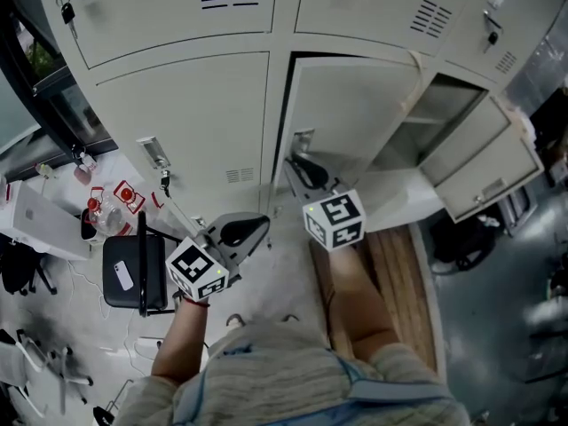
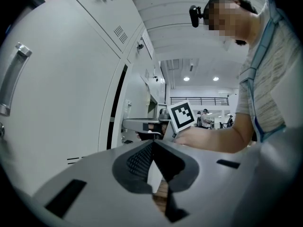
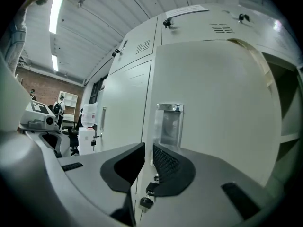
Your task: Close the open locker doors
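Observation:
Grey lockers fill the head view. A lower middle door (image 1: 355, 114) stands slightly ajar, a dark gap along its top and left edge. My right gripper (image 1: 297, 162) is shut, its tips against this door just below the recessed handle (image 1: 304, 140). In the right gripper view the handle (image 3: 168, 122) sits straight ahead of the gripper (image 3: 147, 150), with a key (image 3: 144, 202) hanging below. Farther right, another door (image 1: 484, 171) hangs wide open beside its empty compartment (image 1: 435, 118). My left gripper (image 1: 262, 223) is shut and empty, low before the closed left door (image 1: 186, 114), and the left gripper (image 2: 152, 143) faces the dark gap (image 2: 116, 108).
A black chair (image 1: 133, 273) with a phone on it stands at the left, beside a white desk (image 1: 40, 220) with small red items. A wooden floor strip (image 1: 399, 282) runs under the open lockers, a black bag (image 1: 461, 238) at its right. A water dispenser (image 3: 87, 126) stands far left.

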`<state>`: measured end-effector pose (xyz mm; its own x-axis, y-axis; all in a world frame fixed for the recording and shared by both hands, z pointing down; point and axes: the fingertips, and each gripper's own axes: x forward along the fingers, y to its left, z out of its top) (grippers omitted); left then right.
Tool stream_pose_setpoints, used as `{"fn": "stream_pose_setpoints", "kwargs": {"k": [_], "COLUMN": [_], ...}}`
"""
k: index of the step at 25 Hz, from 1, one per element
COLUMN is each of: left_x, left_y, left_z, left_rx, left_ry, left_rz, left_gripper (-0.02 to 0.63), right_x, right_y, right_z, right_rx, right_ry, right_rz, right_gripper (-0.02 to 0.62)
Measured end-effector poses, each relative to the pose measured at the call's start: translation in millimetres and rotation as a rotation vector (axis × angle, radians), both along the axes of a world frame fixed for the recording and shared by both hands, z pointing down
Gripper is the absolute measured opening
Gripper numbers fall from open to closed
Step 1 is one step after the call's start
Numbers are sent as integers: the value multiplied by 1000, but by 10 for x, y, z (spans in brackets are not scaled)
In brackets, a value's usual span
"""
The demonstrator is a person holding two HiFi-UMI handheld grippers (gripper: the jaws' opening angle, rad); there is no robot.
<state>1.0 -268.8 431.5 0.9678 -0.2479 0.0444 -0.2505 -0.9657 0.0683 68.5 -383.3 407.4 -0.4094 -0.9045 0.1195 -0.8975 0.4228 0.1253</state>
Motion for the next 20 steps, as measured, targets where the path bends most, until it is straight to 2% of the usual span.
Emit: {"fn": "stream_pose_setpoints", "kwargs": {"k": [20], "left_x": [-96], "left_y": [-22], "left_z": [30], "left_rx": [-6], "left_ry": [-11], "left_rz": [-9], "left_gripper": [3], "right_x": [-22], "right_y": [-366], "right_z": [69], "right_rx": [-18], "right_ry": [6], "right_rz": [9], "right_gripper": [60]}}
